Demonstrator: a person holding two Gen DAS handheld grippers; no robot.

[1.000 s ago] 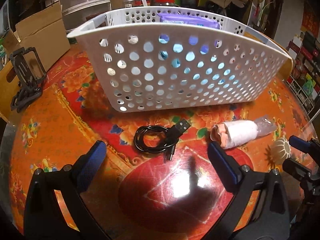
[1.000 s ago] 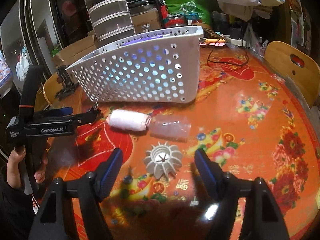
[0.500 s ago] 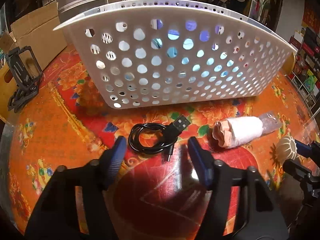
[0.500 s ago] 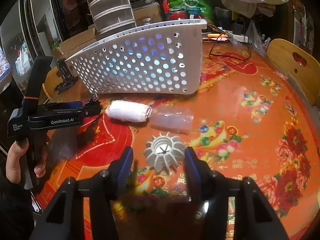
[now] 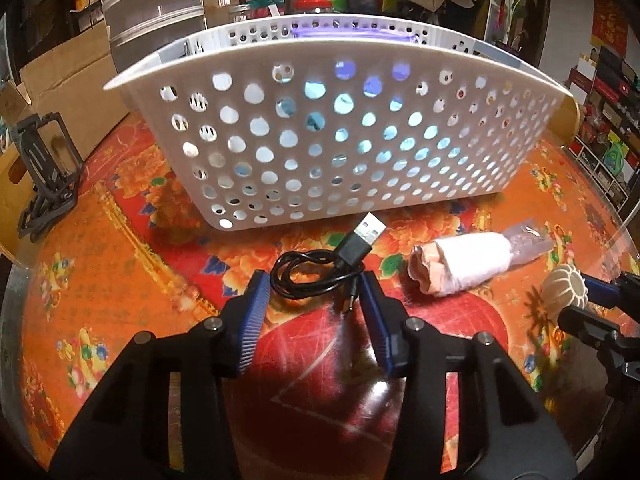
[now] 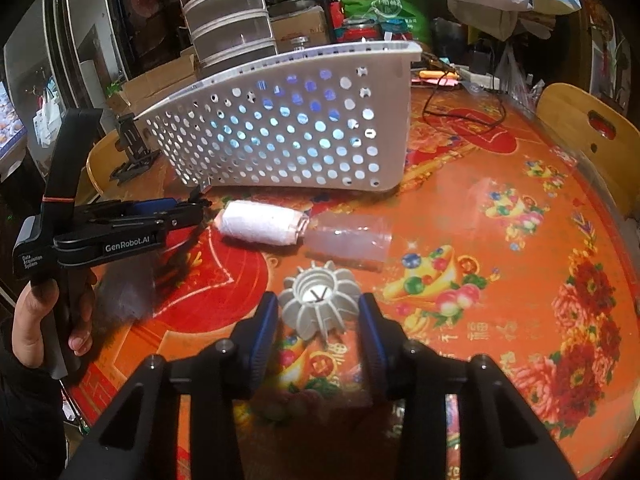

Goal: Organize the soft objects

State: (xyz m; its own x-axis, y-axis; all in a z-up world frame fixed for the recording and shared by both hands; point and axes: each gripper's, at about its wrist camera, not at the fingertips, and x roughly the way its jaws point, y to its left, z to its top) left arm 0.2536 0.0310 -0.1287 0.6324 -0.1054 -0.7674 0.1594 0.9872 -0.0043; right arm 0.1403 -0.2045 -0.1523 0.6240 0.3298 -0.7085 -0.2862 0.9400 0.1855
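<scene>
I take the white perforated basket (image 5: 344, 140) as my landmark. Just in front of its near wall lies the coiled black USB cable (image 5: 316, 276), and my left gripper (image 5: 312, 300) brackets that coil, its blue pads (image 5: 252, 312) spread to either side and not yet pressing, so it is released around the cable. To the right of the cable, also in front of the basket, rests the rolled white cloth (image 6: 260, 226) with its clear plastic sleeve (image 6: 348, 240) trailing from one end.

Nearer to me than the roll, my right gripper (image 6: 318, 316) straddles the grey ribbed part (image 6: 320, 304); its pads stand close on both flanks, but I cannot tell whether they touch it, so I judge it unclenched.

To do this well, I would squeeze the left pads across the bundled loops rather than one strand, so the coil comes up whole and the USB plug does not swing loose. On the right, I would close on the outer ribs squarely; the fins look likely to twist if pinched off-centre. Both lifts then need to clear the basket's tall rim before letting go.
</scene>
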